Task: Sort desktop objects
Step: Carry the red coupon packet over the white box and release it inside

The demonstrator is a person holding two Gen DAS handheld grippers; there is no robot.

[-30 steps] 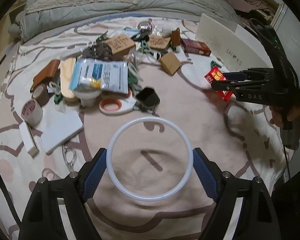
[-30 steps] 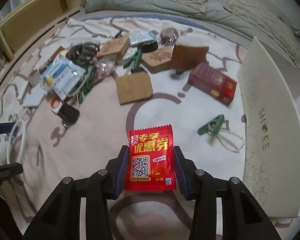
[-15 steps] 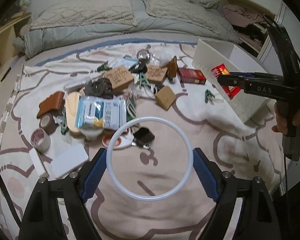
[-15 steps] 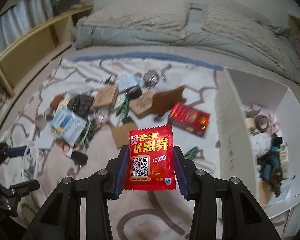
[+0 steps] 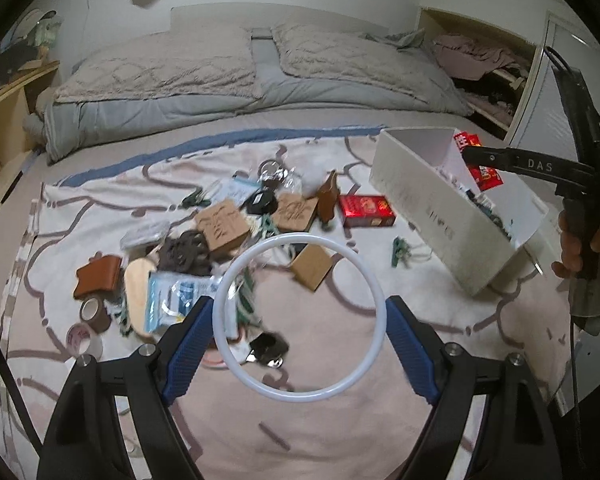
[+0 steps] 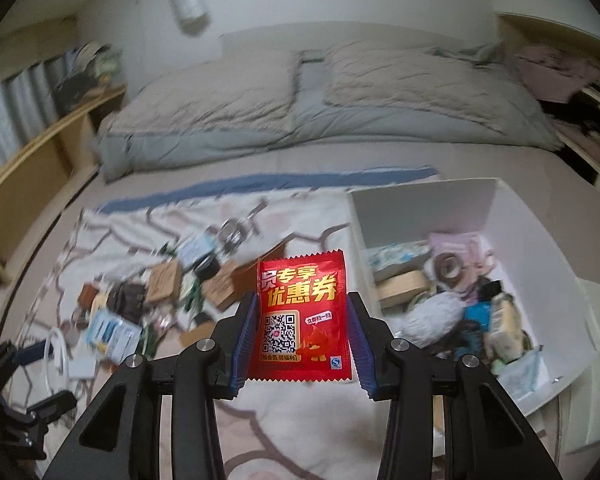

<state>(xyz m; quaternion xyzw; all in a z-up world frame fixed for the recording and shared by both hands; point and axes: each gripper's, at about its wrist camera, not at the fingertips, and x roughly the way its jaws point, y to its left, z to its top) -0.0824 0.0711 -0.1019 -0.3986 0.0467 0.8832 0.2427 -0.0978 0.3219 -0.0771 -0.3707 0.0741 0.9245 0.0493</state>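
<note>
Between the 2 blue pads of the right gripper (image 6: 300, 346) a red packet (image 6: 302, 316) stands upright, and the jaws are closed narrow on its 2 side edges. It hangs in the air above the patterned blanket (image 6: 300, 420), beside the white box (image 6: 556, 288) at the right, which is full of small items. The left gripper (image 5: 299, 342) holds a white ring (image 5: 374, 296), with its jaws wide and the pads pressing the ring's 2 sides. A pile of objects (image 5: 220, 240) lies on the blanket behind the ring.
</note>
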